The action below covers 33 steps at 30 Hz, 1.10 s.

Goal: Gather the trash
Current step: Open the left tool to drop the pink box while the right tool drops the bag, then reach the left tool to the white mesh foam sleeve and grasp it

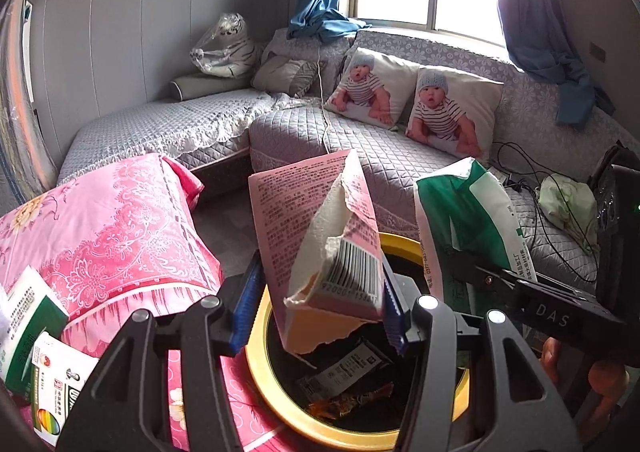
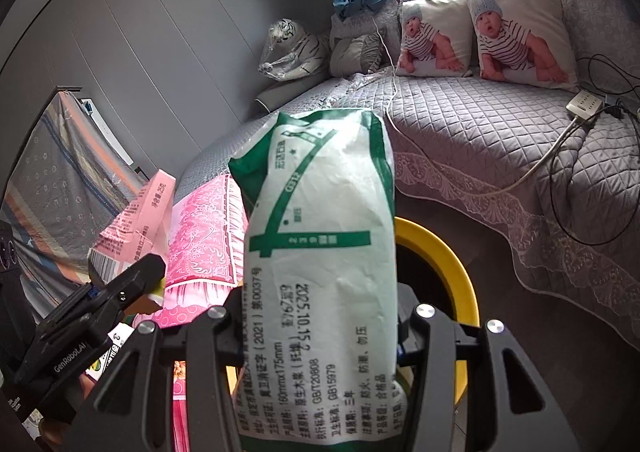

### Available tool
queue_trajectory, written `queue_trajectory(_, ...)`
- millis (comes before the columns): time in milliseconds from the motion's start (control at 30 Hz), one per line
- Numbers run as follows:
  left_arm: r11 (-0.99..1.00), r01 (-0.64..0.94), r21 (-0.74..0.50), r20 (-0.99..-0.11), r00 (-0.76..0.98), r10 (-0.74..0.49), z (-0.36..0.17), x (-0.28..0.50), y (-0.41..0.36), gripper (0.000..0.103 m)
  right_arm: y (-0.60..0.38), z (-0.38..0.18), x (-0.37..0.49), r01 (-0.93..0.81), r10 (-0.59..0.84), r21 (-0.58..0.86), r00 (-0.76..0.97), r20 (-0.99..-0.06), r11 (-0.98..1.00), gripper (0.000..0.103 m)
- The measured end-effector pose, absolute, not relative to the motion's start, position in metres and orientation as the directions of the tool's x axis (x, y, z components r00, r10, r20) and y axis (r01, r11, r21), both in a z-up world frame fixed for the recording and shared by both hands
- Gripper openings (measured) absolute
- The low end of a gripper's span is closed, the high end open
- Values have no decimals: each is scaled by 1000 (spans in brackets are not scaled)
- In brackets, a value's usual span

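1. Trash: your left gripper [image 1: 320,292] clamps a torn pink box [image 1: 316,236] above the yellow-rimmed bin [image 1: 260,340].
2. Your right gripper [image 2: 320,336] clamps a green-white pack [image 2: 320,252] over the bin's rim.
3. Wrappers [image 1: 344,384] lie inside.

Torn box [image 1: 320,248] and packet [image 2: 320,260] above bin [image 1: 260,356], sofa [image 1: 400,155] behind, wrappers [image 1: 348,384] inside.

Green-and-white wrapper [image 2: 320,272]: date "2025.10.15", "160mmx175mm", "GB/T20808", "GB15979", "(2021)", "0037"; the remaining print is Chinese.
Torn pink box [image 1: 316,236]: barcode, digits partly legible, "92000…"; fine Chinese print on its side, too small to read.
Right gripper [image 1: 500,280] body: "DAS".
Left gripper [image 2: 120,292] body: "GenRobot.AI".
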<state>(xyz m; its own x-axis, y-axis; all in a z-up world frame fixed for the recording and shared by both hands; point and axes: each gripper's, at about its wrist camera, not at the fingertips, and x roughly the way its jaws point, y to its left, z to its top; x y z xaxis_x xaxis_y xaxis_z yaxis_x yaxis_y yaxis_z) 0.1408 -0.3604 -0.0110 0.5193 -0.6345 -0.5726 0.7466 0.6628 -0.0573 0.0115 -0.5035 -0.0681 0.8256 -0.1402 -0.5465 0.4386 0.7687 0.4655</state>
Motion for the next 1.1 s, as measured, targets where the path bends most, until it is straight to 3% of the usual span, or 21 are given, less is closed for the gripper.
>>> queue_trajectory(100,680,730,-69,-593,518,-616,-18,149,-361,60,-508,-70,13,455,-141,469,815,-563,757,56)
queue_trajectory(167,692,715,-99,-601,511,-614,-20,154,-356,77,-512,-69,8,483,-162,480,808,-566,732,64)
queue_trajectory(233,705,697,-133,-604,507,-615,-21,159,-350,90,-517,-67,2,507,-190,482,804,-564,714,65)
queue_trajectory(500,759,631,-160,-563,573,-596,-9,166,-318,95,-517,-55,-20,500,-210,513,827,-521,697,68)
queue_trajectory(767,765,629,-138,-509,618,-599,18,160,-272,95,-480,-50,-6,366,-70,574,879,-472,733,70)
queue_trajectory(967,794,604,-74,-487,673,-557,27,164,-202,95,-424,-33,25,220,52,538,895,-443,814,70)
queue_trajectory(1100,806,590,40,-452,730,-512,26,168,-136,95,-394,-23,41,156,104,511,890,-444,845,70)
